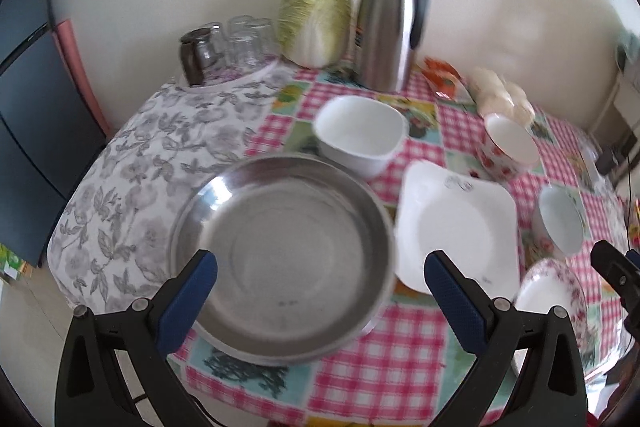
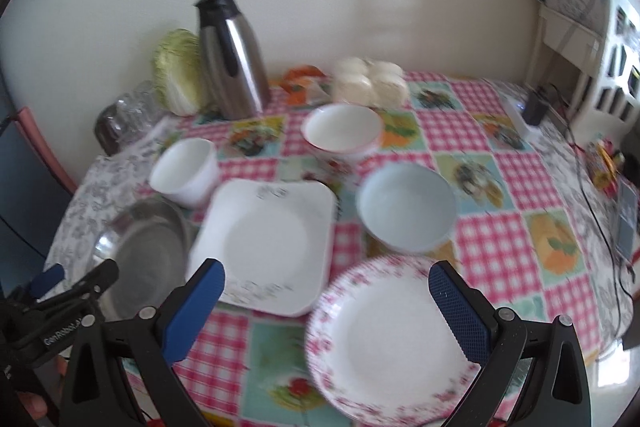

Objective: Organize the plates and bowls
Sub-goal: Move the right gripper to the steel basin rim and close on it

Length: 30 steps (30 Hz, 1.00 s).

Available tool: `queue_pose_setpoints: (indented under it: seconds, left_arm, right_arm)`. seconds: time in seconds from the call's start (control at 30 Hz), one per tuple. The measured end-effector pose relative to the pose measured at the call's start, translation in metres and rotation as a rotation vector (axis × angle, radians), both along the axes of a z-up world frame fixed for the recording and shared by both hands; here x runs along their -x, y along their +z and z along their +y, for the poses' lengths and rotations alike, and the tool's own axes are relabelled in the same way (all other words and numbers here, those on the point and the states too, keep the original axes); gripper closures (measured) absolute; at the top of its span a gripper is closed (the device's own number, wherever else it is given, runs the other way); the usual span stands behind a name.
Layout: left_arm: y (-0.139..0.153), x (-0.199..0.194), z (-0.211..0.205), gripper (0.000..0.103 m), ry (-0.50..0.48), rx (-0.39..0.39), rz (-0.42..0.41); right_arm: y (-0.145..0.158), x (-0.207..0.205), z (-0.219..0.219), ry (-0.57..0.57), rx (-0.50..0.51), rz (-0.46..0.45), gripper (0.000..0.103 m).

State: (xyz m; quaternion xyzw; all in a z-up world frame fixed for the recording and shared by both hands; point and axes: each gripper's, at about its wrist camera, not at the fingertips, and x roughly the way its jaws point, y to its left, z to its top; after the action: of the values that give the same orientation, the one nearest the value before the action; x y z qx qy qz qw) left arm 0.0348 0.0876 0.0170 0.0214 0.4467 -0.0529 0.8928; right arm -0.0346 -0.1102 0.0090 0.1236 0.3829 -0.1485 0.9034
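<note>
Hovering: both grippers hang above the near edge of the surface, neither touching any dish.
Left gripper (image 1: 320,291): fingers wide apart, holding nothing; the steel plate (image 1: 280,251) lies directly ahead and below, between the two blue pads.
Right gripper (image 2: 326,303): fingers likewise spread, holding nothing; the floral plate (image 2: 384,339) lies just under it, a little to the right of centre.
Key relation: each gripper has its own round plate straight ahead, so the left is nearer the steel plate and the right nearer the floral plate; both are round, with no long axis to line up on.
Between them: the square white plate (image 2: 264,243) sits between those two plates, its corners pointing near and far.
Bowls: a white square-rimmed bowl (image 1: 360,135) far of the steel plate; a red-patterned bowl (image 2: 342,131) farther back; a pale blue bowl (image 2: 406,207) to the right, just far of the floral plate.
Likely step: judging by the layout, nothing is stacked yet, so sorting looks barely begun.
Surface: a table with a pink-checked cloth (image 2: 492,235) and a grey floral cloth (image 1: 132,171) on its left part.
Far edge: a steel thermos jug (image 1: 392,23), a cabbage (image 1: 316,19) and upturned glasses (image 1: 240,43) against a pale wall.
Room: cables and a white rack on the right.
</note>
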Motion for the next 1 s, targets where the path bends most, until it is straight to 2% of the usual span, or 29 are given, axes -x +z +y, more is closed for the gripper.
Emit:
queue_pose_setpoints:
  seconds: [0.27, 0.37, 0.47, 0.6, 0.7, 0.77, 0.93, 1.0]
  left_arm:
    - [-0.006, -0.014, 0.074, 0.000, 0.140, 0.069, -0.072]
    - [-0.011, -0.014, 0.097, 0.000, 0.184, 0.086, -0.105]
    - [-0.016, -0.015, 0.116, 0.000, 0.244, 0.052, -0.160]
    - [-0.029, -0.025, 0.135, 0.000, 0.248, 0.077, -0.095]
    - [-0.041, -0.030, 0.148, 0.000, 0.253, 0.172, -0.040]
    - [-0.051, -0.034, 0.152, 0.000, 0.270, 0.204, -0.001]
    - [-0.073, -0.044, 0.151, 0.001, 0.248, 0.219, 0.053]
    - [-0.082, -0.048, 0.152, 0.007, 0.242, 0.228, 0.071]
  right_arm:
    - [0.004, -0.030, 0.038, 0.091, 0.002, -0.063, 0.000]
    - [-0.004, -0.041, 0.049, 0.120, 0.005, -0.053, 0.000]
    - [-0.019, -0.057, 0.057, 0.185, -0.074, -0.001, 0.000]
    - [-0.043, -0.077, 0.069, 0.237, -0.156, 0.081, 0.000]
    - [-0.056, -0.086, 0.077, 0.276, -0.199, 0.107, 0.000]
    - [-0.060, -0.090, 0.079, 0.287, -0.218, 0.110, 0.001]
    - [-0.075, -0.105, 0.076, 0.281, -0.301, 0.120, 0.016]
    - [-0.081, -0.111, 0.076, 0.272, -0.309, 0.133, 0.018]
